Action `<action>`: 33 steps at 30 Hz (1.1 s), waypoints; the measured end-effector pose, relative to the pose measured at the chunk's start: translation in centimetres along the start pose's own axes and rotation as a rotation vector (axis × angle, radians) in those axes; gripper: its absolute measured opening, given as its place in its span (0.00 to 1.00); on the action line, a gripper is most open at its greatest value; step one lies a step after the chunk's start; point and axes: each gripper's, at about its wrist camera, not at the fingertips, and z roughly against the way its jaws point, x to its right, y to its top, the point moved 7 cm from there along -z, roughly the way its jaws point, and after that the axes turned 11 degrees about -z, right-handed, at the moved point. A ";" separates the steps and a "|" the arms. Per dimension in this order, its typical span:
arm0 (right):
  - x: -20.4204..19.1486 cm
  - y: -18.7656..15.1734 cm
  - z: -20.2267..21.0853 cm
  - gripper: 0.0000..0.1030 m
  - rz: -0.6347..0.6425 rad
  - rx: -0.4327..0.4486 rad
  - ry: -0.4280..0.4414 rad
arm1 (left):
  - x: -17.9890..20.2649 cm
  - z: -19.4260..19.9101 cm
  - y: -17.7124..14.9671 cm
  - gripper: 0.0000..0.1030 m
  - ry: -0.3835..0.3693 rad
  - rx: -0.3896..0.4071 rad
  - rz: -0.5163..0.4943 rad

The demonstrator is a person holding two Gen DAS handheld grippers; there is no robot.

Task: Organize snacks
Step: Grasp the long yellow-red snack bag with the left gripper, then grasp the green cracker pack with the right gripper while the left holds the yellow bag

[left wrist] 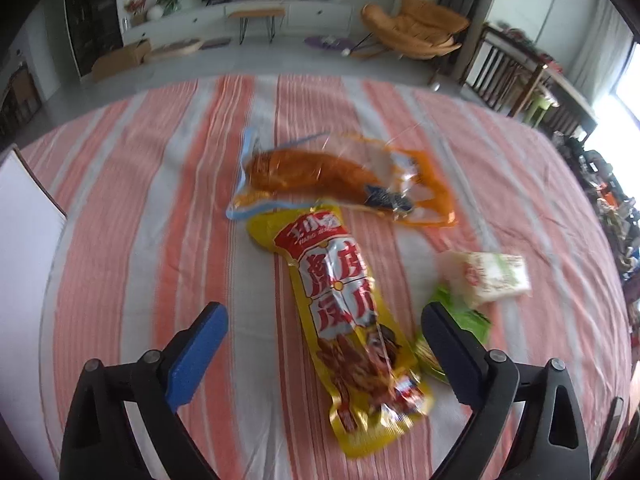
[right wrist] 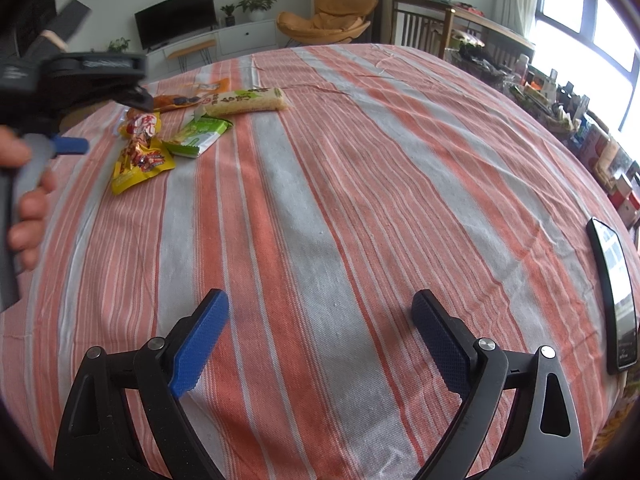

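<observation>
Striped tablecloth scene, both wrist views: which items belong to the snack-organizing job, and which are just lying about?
Belongs to the job:
- long yellow-and-red snack pouch
- clear orange-edged packet with orange-brown food
- pale rice-cracker pack
- green-and-white wrapped pack

Just lying about:
- black smartphone at the cloth's right edge
- white board at the left edge

Home living room; flat television (right wrist: 174, 16) on a long white low cabinet (right wrist: 224, 42) at upper left of the right-wrist frame; potted plants (right wrist: 256, 2) beside it; orange lounge chair (right wrist: 326, 20) at top centre; wooden dining chairs (left wrist: 504, 68) at upper right of the left-wrist frame; large window (right wrist: 592, 20) at far right; striped orange-and-grey tablecloth (right wrist: 320, 184) filling the foreground.
</observation>
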 end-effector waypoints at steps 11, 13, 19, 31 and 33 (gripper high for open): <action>0.0 0.0 0.0 0.92 0.000 0.000 -0.001 | -1.2 0.9 -2.6 0.46 0.009 0.002 -0.144; 0.0 0.0 0.0 0.92 0.000 0.000 -0.001 | -1.5 2.2 -4.9 0.46 0.013 -0.014 -0.179; 0.0 0.0 0.0 0.92 0.000 0.000 -0.001 | -2.0 6.4 -12.1 0.46 0.000 -0.047 -0.238; 0.0 0.0 0.0 0.92 0.000 0.000 -0.001 | -2.2 7.2 -15.3 0.92 -0.001 0.019 -0.258; 0.0 0.0 0.0 0.92 0.000 0.000 -0.001 | -2.7 7.0 -15.3 0.98 0.007 0.030 -0.242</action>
